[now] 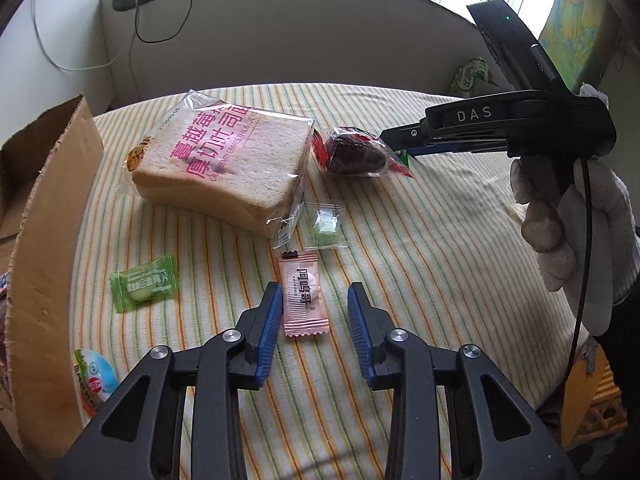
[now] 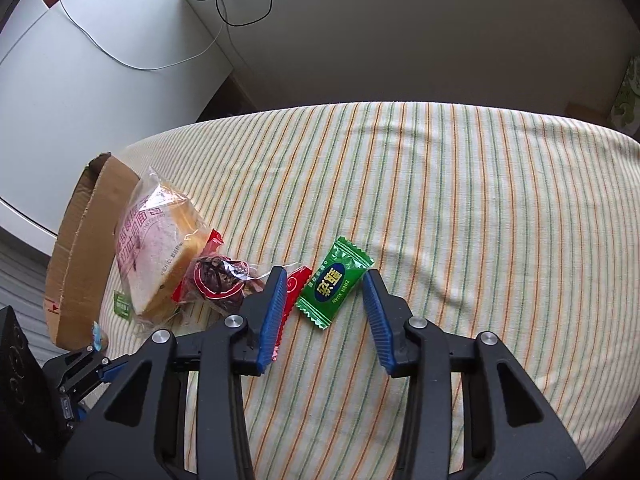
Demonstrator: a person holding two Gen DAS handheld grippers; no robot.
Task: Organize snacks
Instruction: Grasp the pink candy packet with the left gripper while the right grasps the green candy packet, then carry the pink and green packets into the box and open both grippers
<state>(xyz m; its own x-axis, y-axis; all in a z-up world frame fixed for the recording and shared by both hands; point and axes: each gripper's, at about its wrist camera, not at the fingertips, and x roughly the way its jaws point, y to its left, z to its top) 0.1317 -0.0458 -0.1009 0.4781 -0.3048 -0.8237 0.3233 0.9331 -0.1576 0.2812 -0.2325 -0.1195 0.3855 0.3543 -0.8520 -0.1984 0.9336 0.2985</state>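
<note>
My left gripper is open, its blue pads on either side of a pink candy packet lying on the striped cloth. A bagged loaf of sliced bread lies beyond it, with a dark red wrapped snack to its right, a clear sachet and a light green candy. My right gripper is open around a dark green candy; a red wrapper lies against its left finger. In the left wrist view the right gripper reaches in beside the dark red snack, held by a gloved hand.
An open cardboard box stands at the left edge of the striped cloth. A round colourful packet lies by the box. A pale wall and trailing cables rise behind the surface. The right half of the cloth is bare.
</note>
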